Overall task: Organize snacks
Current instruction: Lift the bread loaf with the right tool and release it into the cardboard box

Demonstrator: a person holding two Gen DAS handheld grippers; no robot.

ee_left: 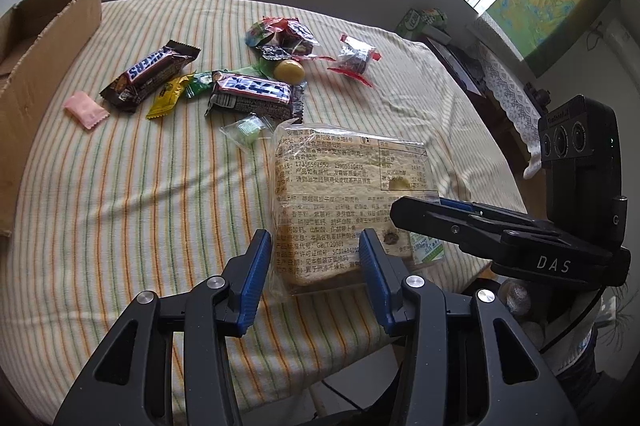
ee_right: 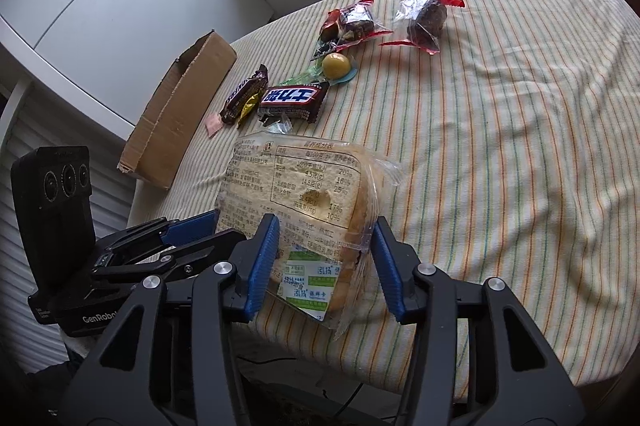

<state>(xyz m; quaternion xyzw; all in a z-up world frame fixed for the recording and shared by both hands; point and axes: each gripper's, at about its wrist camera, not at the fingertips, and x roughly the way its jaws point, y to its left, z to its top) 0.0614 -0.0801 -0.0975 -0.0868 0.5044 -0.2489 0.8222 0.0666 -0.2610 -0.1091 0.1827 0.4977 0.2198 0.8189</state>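
Both grippers flanked the bread at the near edge of the surface.

The box (ee_left: 44, 37) stood far left, candy bars (ee_left: 200, 81) beyond; the left gripper (ee_left: 316, 266) and right gripper (ee_right: 326, 258) each straddled the bread (ee_left: 344, 193) with jaws partly open, pads beside the bag, grip unclear. Best to close gently and lift level.

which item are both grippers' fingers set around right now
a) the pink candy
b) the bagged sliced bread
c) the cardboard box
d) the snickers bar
b: the bagged sliced bread lies at the near table edge with the left gripper straddling one end and the right gripper straddling the other, while the other snacks sit farther back.
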